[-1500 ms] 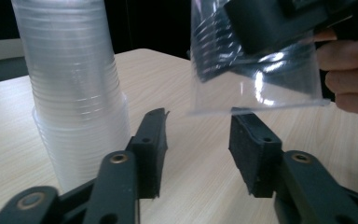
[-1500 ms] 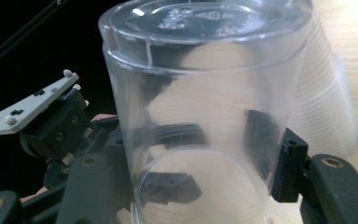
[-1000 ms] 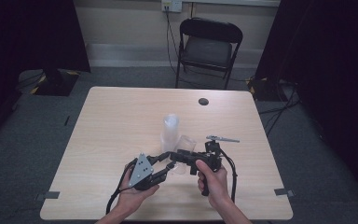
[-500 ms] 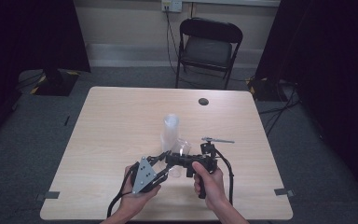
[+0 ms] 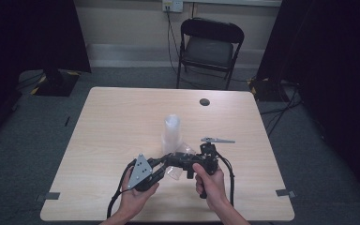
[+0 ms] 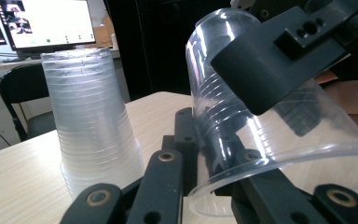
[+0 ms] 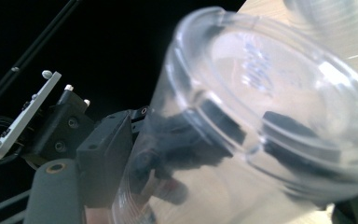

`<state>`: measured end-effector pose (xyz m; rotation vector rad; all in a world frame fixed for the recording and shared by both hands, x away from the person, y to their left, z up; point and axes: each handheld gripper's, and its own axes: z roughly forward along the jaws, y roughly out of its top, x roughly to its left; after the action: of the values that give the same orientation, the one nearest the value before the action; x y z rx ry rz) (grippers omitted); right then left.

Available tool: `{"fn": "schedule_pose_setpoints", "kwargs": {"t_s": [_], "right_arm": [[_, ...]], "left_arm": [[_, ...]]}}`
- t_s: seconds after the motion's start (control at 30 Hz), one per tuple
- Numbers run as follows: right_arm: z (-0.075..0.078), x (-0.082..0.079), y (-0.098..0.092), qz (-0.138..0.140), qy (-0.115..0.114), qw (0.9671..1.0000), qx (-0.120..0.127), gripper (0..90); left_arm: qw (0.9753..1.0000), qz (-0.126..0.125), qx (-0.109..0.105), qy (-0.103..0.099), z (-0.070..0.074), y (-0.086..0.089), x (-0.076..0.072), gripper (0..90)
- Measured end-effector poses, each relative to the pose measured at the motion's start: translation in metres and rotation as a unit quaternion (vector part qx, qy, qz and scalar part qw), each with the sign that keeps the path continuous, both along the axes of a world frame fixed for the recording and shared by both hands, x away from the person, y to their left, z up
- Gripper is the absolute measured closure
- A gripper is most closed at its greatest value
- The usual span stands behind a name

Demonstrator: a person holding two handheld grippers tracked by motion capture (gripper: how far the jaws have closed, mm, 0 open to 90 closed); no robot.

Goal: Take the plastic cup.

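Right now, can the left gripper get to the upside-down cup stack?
Probably not yet. The left gripper and right gripper both clamp a loose clear cup, so it's occupied. The cup stack stands just beyond with bare table around it.

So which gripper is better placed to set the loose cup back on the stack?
Probably the right gripper: its jaws clamp the loose cup by the wall, and the stack stands just ahead. The left gripper seems only to grip the rim.
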<state>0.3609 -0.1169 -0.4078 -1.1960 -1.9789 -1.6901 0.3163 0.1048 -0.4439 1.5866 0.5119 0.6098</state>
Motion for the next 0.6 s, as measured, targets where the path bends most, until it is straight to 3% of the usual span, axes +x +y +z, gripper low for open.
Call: {"fn": "schedule_pose_setpoints", "kwargs": {"t_s": [0.33, 0.6], "right_arm": [[0.0005, 0.0015, -0.0035, -0.014, -0.023, 0.9995, -0.016, 16.3], [0.0003, 0.0022, -0.0056, -0.024, -0.035, 0.9989, -0.022, 15.5]], "left_arm": [[0.9998, -0.012, 0.000, 0.013, 0.0001, 0.0016, -0.0001, 86.1], [0.9976, -0.032, -0.004, 0.061, -0.0006, 0.0059, 0.0040, 85.5]]}}
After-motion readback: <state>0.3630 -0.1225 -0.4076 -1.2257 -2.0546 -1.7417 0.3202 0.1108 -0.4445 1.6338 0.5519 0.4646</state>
